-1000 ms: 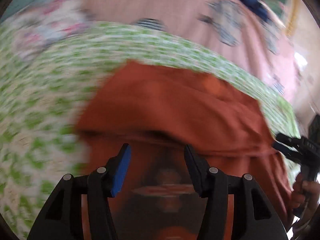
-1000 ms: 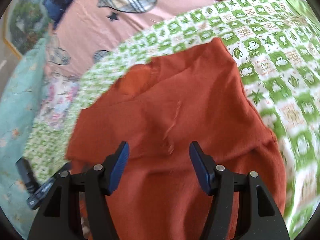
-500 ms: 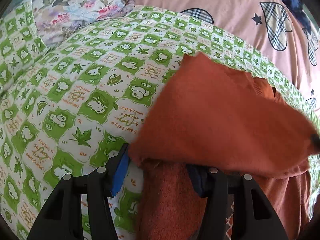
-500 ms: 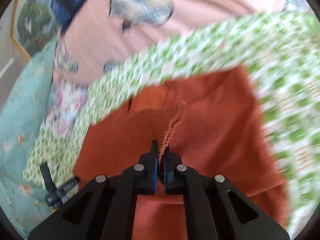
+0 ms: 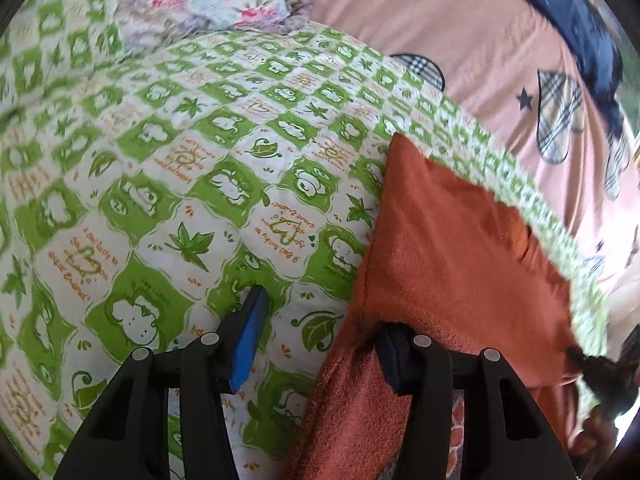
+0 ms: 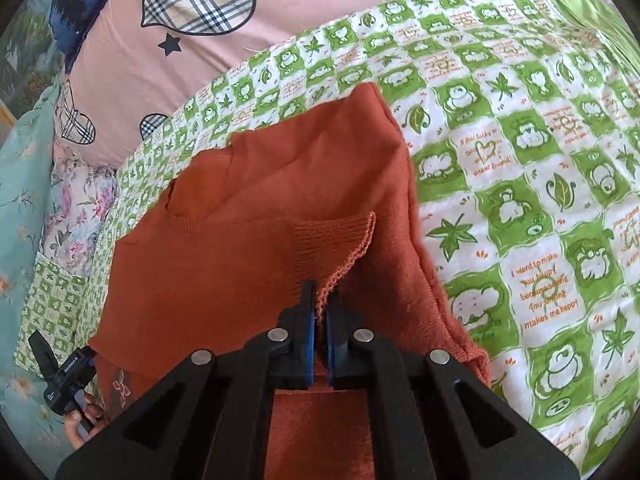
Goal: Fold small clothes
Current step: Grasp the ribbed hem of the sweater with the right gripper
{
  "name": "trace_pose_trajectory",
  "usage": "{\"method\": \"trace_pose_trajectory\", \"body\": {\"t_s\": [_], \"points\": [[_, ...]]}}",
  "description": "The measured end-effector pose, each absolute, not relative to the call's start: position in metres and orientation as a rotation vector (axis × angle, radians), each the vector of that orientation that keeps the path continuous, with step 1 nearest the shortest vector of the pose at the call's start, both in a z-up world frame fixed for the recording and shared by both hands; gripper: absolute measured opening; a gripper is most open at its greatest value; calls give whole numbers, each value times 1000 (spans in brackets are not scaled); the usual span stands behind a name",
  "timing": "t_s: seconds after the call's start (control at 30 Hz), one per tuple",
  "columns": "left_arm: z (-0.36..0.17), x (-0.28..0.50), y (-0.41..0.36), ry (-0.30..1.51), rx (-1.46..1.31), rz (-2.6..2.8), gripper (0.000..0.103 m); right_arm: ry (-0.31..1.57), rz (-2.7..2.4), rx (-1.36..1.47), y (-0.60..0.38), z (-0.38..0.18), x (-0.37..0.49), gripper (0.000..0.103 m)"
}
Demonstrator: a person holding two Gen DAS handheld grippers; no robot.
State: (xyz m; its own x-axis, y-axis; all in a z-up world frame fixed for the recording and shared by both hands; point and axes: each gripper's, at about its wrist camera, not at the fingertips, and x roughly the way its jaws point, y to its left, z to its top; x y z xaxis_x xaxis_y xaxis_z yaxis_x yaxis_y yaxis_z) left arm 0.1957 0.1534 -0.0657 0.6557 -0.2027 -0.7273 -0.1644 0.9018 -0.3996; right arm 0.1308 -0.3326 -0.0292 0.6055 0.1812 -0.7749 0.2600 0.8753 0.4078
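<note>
Two grippers, one rust-orange knit sweater (image 6: 256, 240) on the green frog-print quilt (image 6: 520, 152).

Right gripper (image 6: 320, 312) is pinched closed on the ribbed cuff (image 6: 332, 236), lifted over the body; left gripper (image 5: 320, 344) stands wide, one finger hidden under the sweater's edge, gripping nothing. Best to carry the cuff straight across, keeping it taut, and lay it flat. Bare quilt lies to the right; the quilt's far edge meets the pink sheet (image 6: 280, 24).

Rust-orange knit sweater (image 6: 280, 208) is lying partly folded at frame center, ribbed cuff (image 6: 336, 240) doubling back over the body; in left view it's filling the lower right.
</note>
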Motion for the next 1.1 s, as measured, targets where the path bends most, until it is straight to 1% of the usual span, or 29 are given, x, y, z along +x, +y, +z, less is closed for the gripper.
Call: {"method": "trace_pose_trajectory", "body": {"t_s": [0.17, 0.3, 0.37, 0.53, 0.67, 0.77, 0.83, 1.0, 1.1], "points": [[-68, 194, 161, 857, -513, -56, 52, 956, -92, 450, -328, -34, 136, 6], [-69, 192, 163, 857, -524, -70, 52, 948, -99, 495, -335, -41, 130, 6], [-70, 192, 164, 857, -531, -76, 52, 938, -118, 499, -336, -36, 125, 10], [-70, 194, 167, 875, -538, -102, 54, 918, -125, 505, -338, -13, 99, 10], [-61, 181, 167, 914, -536, -128, 54, 897, -98, 496, -336, 5, 62, 10], [-55, 155, 166, 924, -540, -170, 56, 896, -88, 489, -332, 12, 33, 17], [-52, 131, 162, 934, -527, -210, 58, 903, -85, 484, -329, 13, 17, 26], [-48, 70, 152, 963, -439, -264, 61, 913, -99, 447, -315, 18, -37, 30], [-49, 36, 146, 983, -395, -292, 64, 925, -114, 395, -304, 19, -66, 37]]}}
